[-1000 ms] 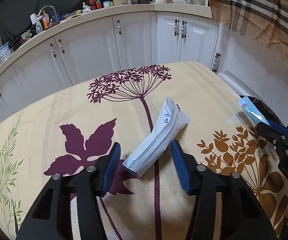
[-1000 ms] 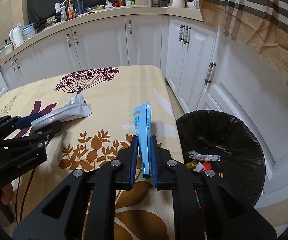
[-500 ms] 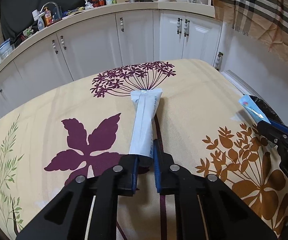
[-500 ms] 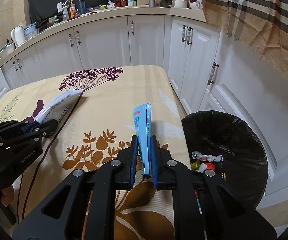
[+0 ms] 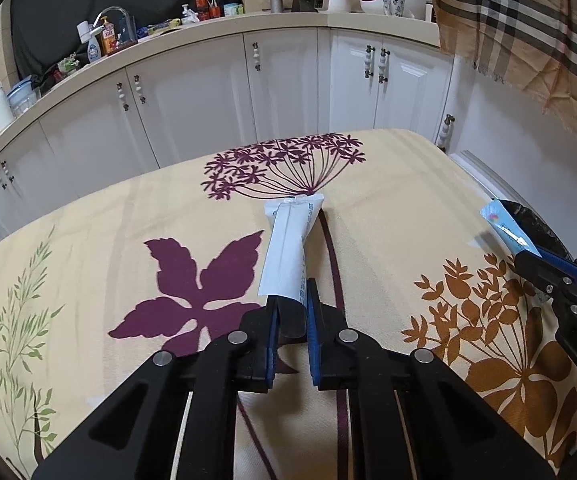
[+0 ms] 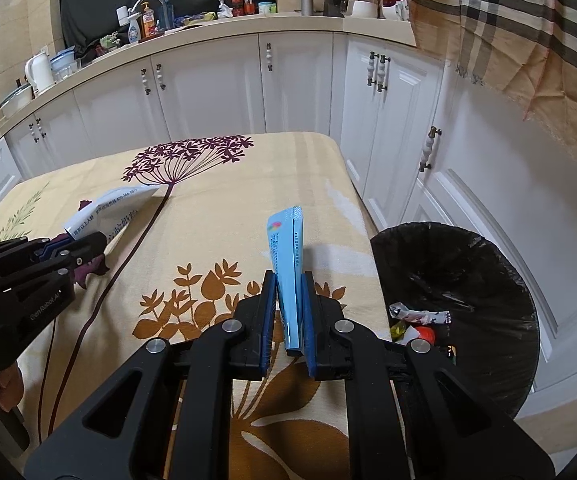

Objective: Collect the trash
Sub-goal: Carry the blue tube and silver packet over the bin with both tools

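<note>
Only right wrist view shows wrappers (image 6: pixel 418 316) inside bin (image 6: pixel 468 240).

The white tube's (image 5: pixel 288 248) near end is hidden between the left gripper's (image 5: pixel 291 322) fingers. Past the right gripper (image 6: pixel 288 312), the bin's (image 6: pixel 488 248) scraps are too small to identify.

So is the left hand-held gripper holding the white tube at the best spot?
Likely yes. The left hand-held gripper is shut on the white tube at its near end, coming along its length. The tube flattens toward the sealed far end, so pinching across the narrow near end seems secure and leaves the body free for dropping.
</note>
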A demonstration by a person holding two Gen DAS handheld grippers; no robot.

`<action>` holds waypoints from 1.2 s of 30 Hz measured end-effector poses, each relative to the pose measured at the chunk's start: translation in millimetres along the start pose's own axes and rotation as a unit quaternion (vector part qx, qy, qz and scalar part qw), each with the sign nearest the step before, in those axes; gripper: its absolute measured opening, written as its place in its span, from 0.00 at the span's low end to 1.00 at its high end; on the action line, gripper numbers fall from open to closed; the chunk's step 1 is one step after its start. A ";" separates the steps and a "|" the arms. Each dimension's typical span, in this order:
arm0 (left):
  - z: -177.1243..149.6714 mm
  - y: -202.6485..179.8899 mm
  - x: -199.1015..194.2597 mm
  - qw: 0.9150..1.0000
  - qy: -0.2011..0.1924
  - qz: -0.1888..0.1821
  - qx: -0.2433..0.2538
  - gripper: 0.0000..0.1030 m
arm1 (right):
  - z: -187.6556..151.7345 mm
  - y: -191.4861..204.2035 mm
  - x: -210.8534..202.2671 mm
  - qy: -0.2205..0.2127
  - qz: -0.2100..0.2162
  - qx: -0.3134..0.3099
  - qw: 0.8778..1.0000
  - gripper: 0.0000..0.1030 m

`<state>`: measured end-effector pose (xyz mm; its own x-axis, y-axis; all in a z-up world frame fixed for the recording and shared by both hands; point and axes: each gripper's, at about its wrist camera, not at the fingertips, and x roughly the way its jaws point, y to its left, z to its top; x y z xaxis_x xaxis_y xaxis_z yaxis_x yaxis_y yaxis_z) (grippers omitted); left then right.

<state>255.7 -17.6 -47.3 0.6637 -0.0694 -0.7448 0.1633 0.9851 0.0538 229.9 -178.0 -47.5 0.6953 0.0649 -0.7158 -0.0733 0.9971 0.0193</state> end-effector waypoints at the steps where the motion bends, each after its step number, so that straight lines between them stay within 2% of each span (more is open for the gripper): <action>1: -0.3 0.7 -1.2 1.000 -0.001 0.001 -0.001 0.12 | -0.1 0.7 -0.4 0.000 0.001 0.000 1.000 0.12; 20: -5.5 0.5 -27.5 1.000 -0.016 -0.003 -0.015 0.11 | -5.0 -2.3 -26.5 -0.026 0.008 0.002 1.000 0.12; 29: -0.3 -21.2 -48.1 0.999 -0.036 -0.016 -0.007 0.11 | -11.7 -19.1 -50.8 -0.048 -0.004 0.016 0.999 0.12; 36: 3.9 -52.8 -56.8 0.998 -0.046 -0.034 0.011 0.11 | -17.7 -43.5 -68.2 -0.064 -0.023 0.033 0.997 0.12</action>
<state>212.2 -66.4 -5.2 0.7141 -0.1520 -0.6834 0.2267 0.9737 0.0203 173.0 -226.5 -11.9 0.7833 0.0184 -0.6213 0.0060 0.9993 0.0371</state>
